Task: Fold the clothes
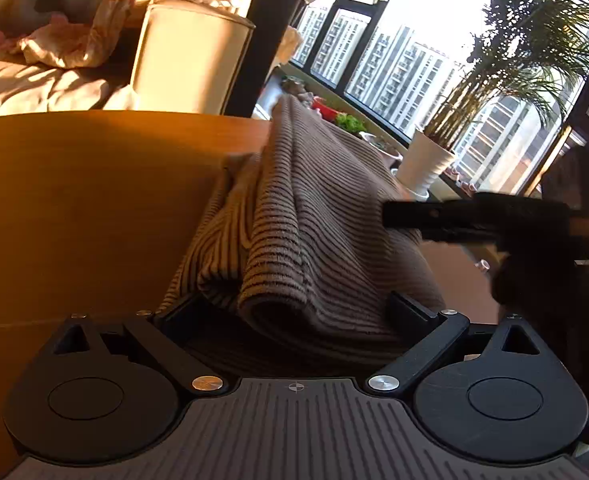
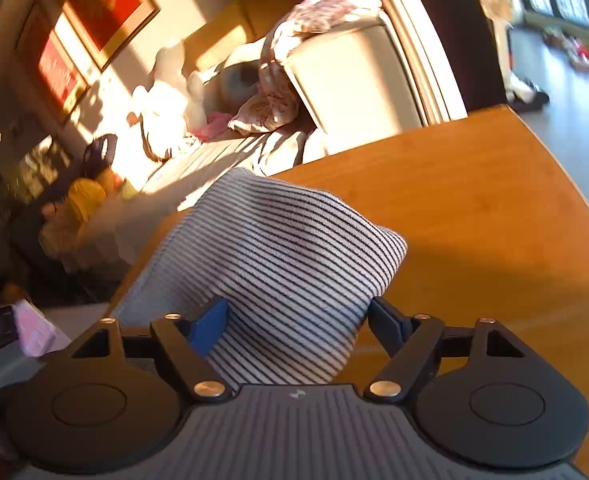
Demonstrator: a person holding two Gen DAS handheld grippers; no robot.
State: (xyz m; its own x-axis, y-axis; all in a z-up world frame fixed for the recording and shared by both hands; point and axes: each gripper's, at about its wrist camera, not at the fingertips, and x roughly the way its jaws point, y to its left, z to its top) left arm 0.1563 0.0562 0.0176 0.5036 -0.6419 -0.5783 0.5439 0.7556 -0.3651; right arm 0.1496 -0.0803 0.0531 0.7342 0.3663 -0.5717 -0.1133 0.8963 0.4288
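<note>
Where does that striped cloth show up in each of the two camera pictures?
Left wrist view: the striped cloth fills the centre, bunched between the left claw fingers, running away over the wooden table.
Right wrist view: the same cloth sits centre-low, between the right claw fingers.
Shared landmark: the cream sofa arm behind the table.

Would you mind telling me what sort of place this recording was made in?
Most likely a high-rise flat's living room: a cushioned sofa heaped with fabric, framed pictures on the wall, and a potted palm by big windows facing tower blocks.
</note>
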